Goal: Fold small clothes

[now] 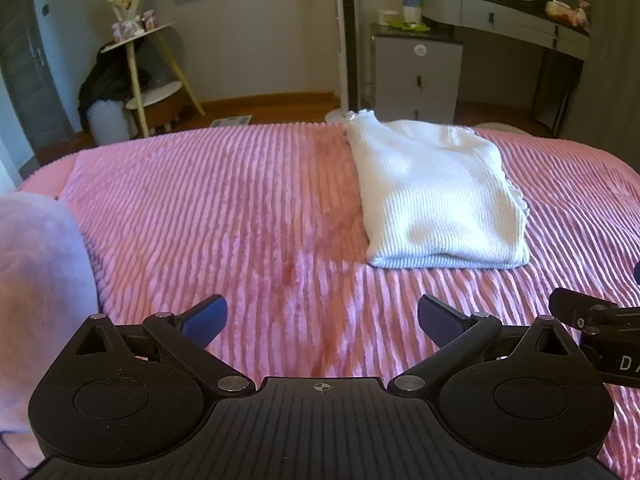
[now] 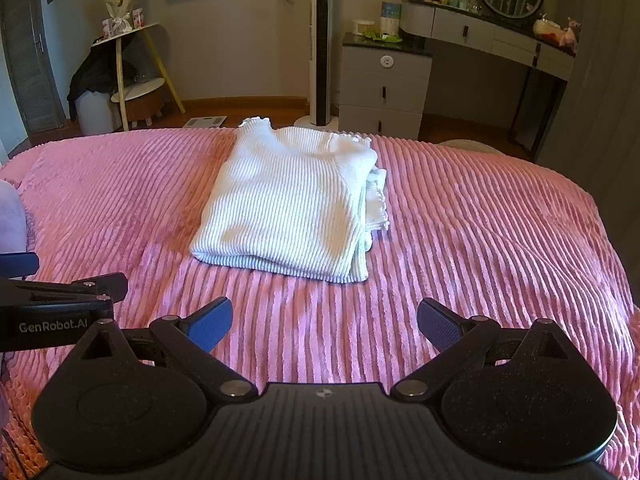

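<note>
While both hand-held tools hover low over the near part of the bed, the white ribbed knit top [image 2: 292, 204] lies folded into a neat rectangle on the pink ribbed plush bedspread [image 2: 480, 240], toward the far middle of the bed, its frilled collar pointing to the far edge. The left gripper [image 1: 322, 320] has its blue-padded fingers [image 1: 206, 320] spread wide with nothing between them; from its view the top [image 1: 432, 196] sits ahead and to the right. The right gripper [image 2: 325, 322] is likewise spread wide and empty, with the top ahead and slightly left. Neither touches the garment. A pale lilac plush cushion [image 1: 36, 280] rests at the near left. Beyond the bed stand a grey drawer unit [image 2: 382, 84] and a white tower fan [image 2: 320, 40].
</note>
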A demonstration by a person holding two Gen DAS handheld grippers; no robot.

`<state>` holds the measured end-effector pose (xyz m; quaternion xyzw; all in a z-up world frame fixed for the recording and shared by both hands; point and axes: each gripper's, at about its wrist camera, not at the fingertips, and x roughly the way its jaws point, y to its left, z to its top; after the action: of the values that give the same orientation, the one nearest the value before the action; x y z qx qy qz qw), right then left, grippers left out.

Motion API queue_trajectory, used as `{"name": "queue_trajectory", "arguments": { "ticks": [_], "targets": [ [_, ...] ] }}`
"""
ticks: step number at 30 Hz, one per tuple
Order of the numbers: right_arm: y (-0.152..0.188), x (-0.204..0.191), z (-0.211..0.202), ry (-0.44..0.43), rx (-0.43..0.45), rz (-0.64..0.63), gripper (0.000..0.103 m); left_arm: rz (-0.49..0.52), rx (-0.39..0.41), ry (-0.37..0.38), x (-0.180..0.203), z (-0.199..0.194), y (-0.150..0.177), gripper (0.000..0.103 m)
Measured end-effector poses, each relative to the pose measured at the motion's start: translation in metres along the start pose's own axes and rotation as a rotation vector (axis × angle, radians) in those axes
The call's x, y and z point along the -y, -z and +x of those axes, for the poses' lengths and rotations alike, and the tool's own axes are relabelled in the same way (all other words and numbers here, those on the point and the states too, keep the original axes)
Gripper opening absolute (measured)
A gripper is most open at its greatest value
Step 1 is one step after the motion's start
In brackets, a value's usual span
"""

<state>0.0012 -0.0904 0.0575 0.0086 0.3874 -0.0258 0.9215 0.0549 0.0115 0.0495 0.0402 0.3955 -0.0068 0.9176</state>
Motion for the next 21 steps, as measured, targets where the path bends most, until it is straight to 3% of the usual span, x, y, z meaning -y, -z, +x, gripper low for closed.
{"name": "queue_trajectory", "arguments": {
  "ticks": [21],
  "targets": [
    [0.0012,-0.0014,-0.0022,-0.010,0.009,0.015,0.099,0.002,0.009,0.019,0.0003,-0.0036,-0.0012,0.103]
  ]
}}
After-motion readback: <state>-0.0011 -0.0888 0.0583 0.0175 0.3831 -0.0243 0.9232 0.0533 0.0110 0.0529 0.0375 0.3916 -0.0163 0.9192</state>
